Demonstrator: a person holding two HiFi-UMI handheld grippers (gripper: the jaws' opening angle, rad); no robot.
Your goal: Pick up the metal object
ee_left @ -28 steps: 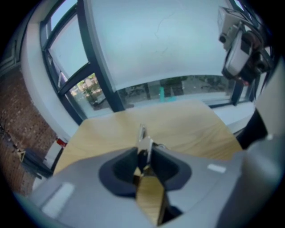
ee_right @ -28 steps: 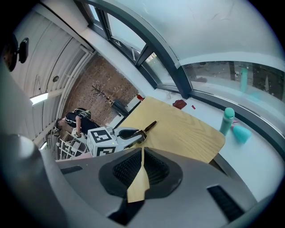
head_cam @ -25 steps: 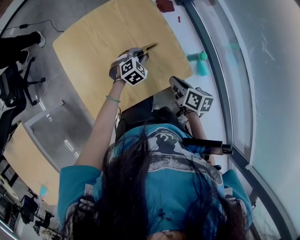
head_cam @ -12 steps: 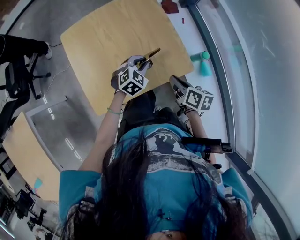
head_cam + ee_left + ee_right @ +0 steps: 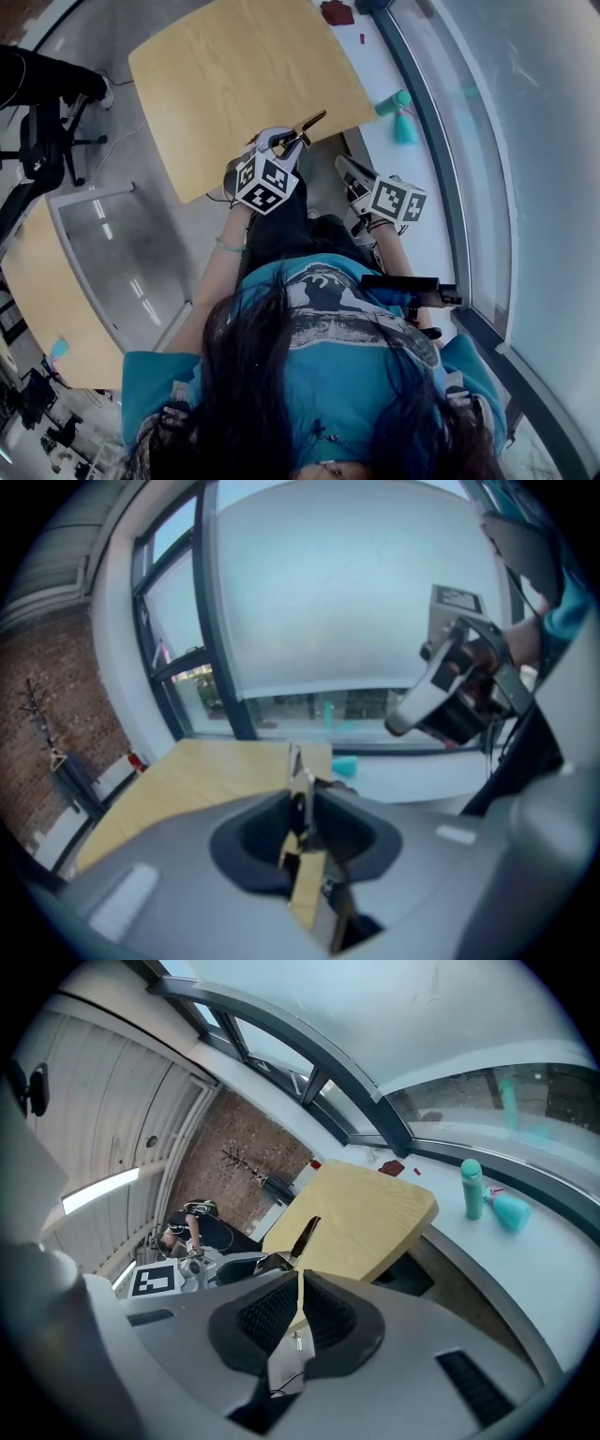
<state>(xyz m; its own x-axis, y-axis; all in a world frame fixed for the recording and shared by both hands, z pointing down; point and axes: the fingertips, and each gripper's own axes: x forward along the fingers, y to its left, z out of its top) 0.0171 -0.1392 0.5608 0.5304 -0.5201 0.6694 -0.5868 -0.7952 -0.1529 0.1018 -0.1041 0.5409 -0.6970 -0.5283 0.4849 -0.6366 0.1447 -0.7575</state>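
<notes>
A thin, flat brass-coloured metal object (image 5: 310,121) sticks out from my left gripper (image 5: 292,141), which is shut on it just past the near edge of the wooden table (image 5: 244,66). In the left gripper view the metal object (image 5: 298,778) stands edge-on between the pressed pads. My right gripper (image 5: 343,166) hovers beside it on the right, below the table edge, shut with nothing in it. The right gripper view shows its pads (image 5: 319,1312) touching, and beyond them the left gripper (image 5: 251,1265) with the metal object (image 5: 306,1236) raised over the table (image 5: 375,1208).
A teal bottle (image 5: 400,97) and a teal cup-like thing (image 5: 406,131) rest on the white window ledge (image 5: 412,187) to the right. A red item (image 5: 337,12) lies at the ledge's far end. An office chair (image 5: 42,150) and another table (image 5: 56,300) stand at left.
The left gripper has drawn back towards the person with the metal object, from over the tabletop to just past its near edge. The right gripper has barely moved.
</notes>
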